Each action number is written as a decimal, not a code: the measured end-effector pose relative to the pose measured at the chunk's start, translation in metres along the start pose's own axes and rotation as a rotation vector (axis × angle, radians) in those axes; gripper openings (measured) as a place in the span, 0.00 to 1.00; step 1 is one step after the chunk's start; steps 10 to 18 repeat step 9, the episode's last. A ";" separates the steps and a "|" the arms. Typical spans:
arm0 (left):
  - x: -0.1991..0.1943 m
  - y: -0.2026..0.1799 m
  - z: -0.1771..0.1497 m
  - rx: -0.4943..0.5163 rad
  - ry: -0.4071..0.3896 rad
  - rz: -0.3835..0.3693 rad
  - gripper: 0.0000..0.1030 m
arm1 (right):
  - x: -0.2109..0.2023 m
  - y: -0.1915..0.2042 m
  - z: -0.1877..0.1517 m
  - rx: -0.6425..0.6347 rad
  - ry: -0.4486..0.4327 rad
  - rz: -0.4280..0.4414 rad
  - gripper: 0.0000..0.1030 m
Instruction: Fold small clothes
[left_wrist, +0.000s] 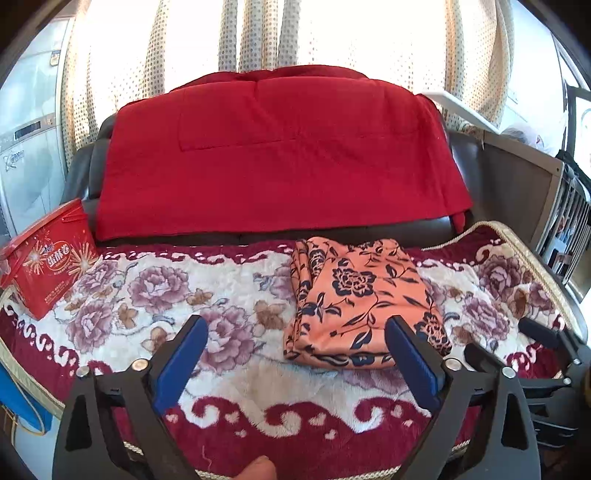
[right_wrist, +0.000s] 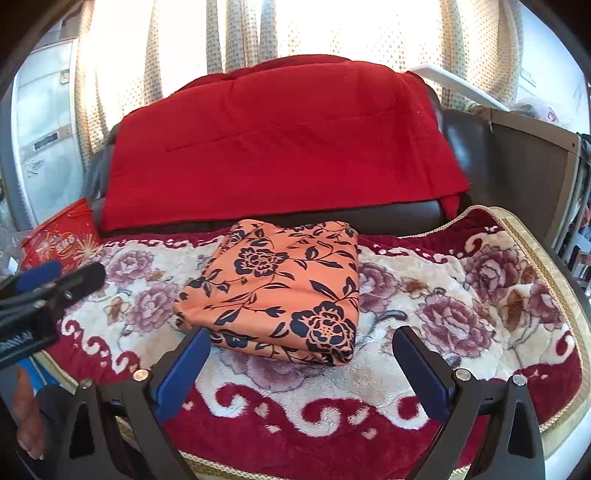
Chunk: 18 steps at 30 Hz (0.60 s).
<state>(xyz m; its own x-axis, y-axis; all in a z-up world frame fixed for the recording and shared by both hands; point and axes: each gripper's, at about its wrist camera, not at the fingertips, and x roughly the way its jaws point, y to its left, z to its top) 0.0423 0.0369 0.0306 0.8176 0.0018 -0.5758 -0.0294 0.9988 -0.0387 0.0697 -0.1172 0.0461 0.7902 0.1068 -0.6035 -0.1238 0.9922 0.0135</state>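
folded cloth (right_wrist: 275, 291), red tin (left_wrist: 46, 258) (clear in left view)

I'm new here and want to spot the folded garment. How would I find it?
Start at the big red blanket draped over the sofa back, then drop to the plush flowered cover on the seat. The garment lies folded there: smooth orange cloth printed with dark navy roses, unlike the fuzzy cream-and-maroon cover beneath it or the red box at the left.

My open tongs hover over bare floral plush blanket (right_wrist: 424, 295) at its near edge; the folded orange flowered cloth (right_wrist: 280, 284) blocks the far-edge middle, red printed box (left_wrist: 44, 258) the far-left corner.
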 end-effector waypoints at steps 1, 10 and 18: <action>0.003 0.000 0.001 -0.010 0.005 -0.005 0.98 | 0.004 -0.001 0.000 0.005 0.008 -0.005 0.97; 0.031 -0.008 0.008 -0.002 0.016 -0.035 0.98 | 0.035 -0.001 0.009 -0.004 0.034 -0.014 0.97; 0.031 -0.008 0.008 -0.002 0.016 -0.035 0.98 | 0.035 -0.001 0.009 -0.004 0.034 -0.014 0.97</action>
